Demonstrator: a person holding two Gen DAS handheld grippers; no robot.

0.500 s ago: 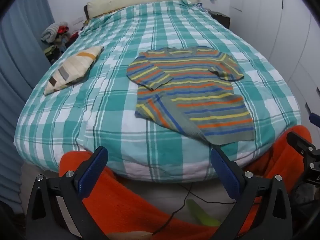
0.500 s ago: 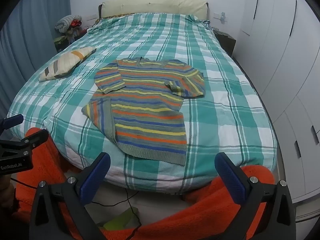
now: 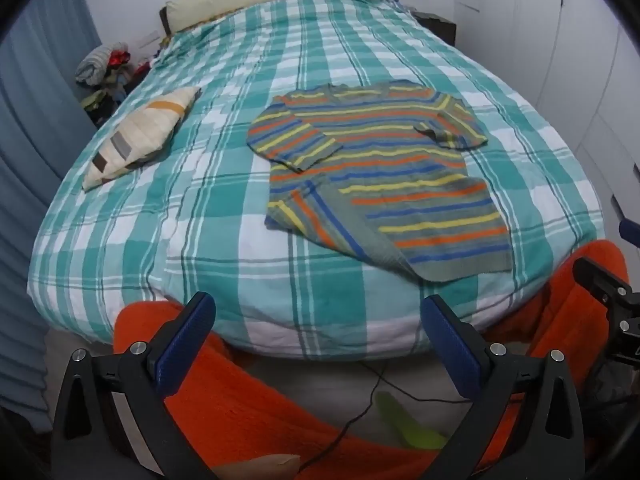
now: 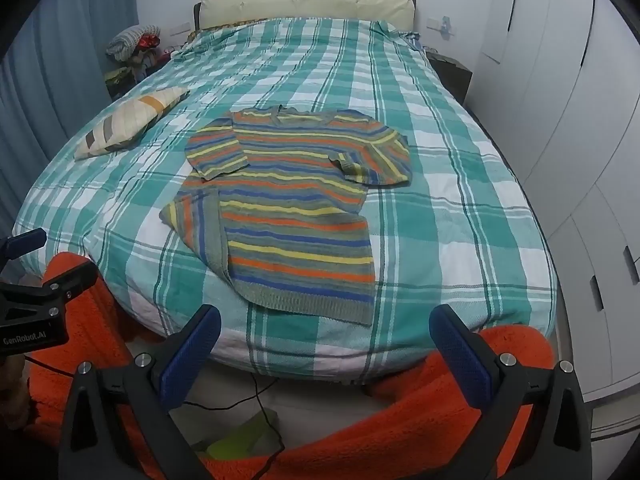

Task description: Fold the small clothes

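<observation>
We are holding both hand-held grippers (image 3: 318, 344) (image 4: 325, 354) open short of the bed (image 4: 460, 208); sweater (image 4: 292, 208) sleeves folded, body unfolded.

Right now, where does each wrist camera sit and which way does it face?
Left wrist: at the bed's foot, facing the headboard; sweater right of centre; left gripper jaws open, right gripper at right edge.
Right wrist: same spot, further right; right gripper jaws open.
Shared: sweater, pillow, bed.
</observation>
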